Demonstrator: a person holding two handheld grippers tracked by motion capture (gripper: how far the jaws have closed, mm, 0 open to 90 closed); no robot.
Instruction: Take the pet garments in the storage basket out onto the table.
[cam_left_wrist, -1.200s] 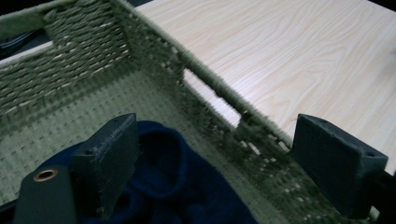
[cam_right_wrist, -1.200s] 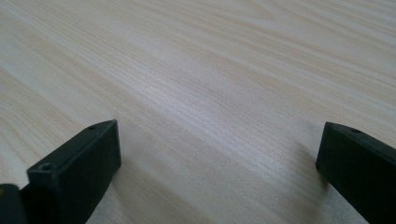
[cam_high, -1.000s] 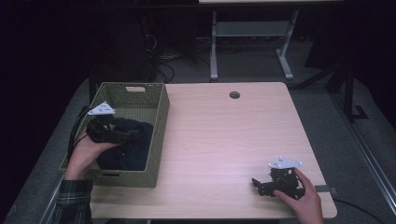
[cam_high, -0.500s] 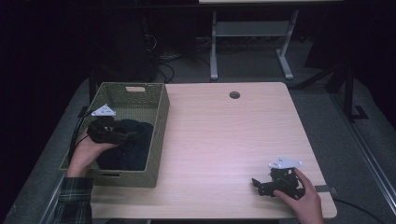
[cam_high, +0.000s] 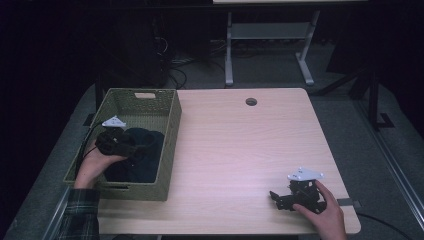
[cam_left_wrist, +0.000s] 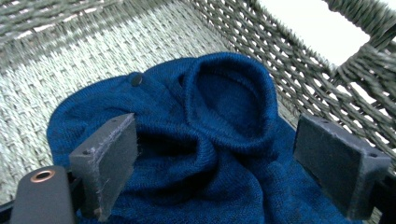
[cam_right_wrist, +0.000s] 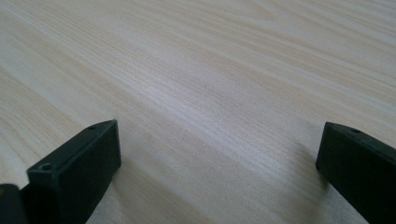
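A dark blue knitted garment (cam_high: 142, 155) lies crumpled in the green woven basket (cam_high: 170, 135) on the table's left side. My left gripper (cam_high: 134, 150) hovers over it inside the basket, open. In the left gripper view the blue knit (cam_left_wrist: 219, 140) with a small dark button lies between and beyond the spread pads (cam_left_wrist: 109, 158), which do not pinch it. My right gripper (cam_high: 280, 199) rests low on the wooden table (cam_high: 240, 150) near the front right corner, open. The right gripper view shows bare wood (cam_right_wrist: 210, 93) between its jaws.
The basket has a cut-out handle (cam_high: 144, 95) in its far wall. A round cable hole (cam_high: 251, 101) sits near the table's far edge. Behind the table are desk legs (cam_high: 229, 50) and cables on a dark floor.
The left gripper has shifted slightly toward me and down over the garment in the basket. The right gripper has stayed in place.
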